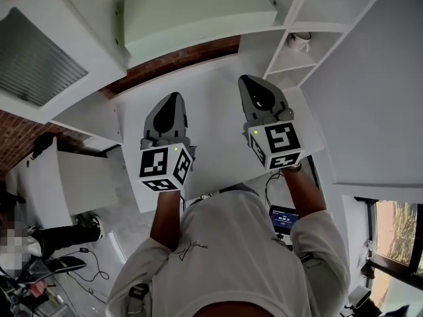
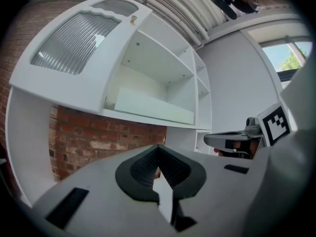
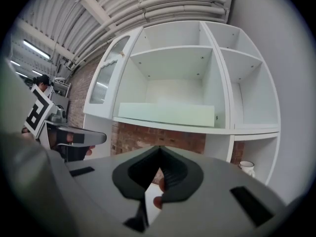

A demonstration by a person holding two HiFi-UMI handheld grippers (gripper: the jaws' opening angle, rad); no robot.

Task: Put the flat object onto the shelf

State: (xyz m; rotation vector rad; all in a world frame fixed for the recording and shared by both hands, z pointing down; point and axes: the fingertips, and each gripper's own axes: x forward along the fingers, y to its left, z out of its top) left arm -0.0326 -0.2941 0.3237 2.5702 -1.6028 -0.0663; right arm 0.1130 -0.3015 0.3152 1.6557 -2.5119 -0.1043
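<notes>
Both jaws-together and empty: left hand-held gripper point(image 1: 174, 99), right hand-held gripper point(image 1: 252, 84); flat object point(image 1: 198, 12) on the shelf point(image 3: 163, 125).

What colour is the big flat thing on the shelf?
The flat thing is pale green, clearest in the right gripper view.

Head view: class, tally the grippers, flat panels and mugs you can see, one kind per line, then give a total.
grippers: 2, the left gripper and the right gripper
flat pale-green panel: 1
mug: 1
Total: 4
</notes>
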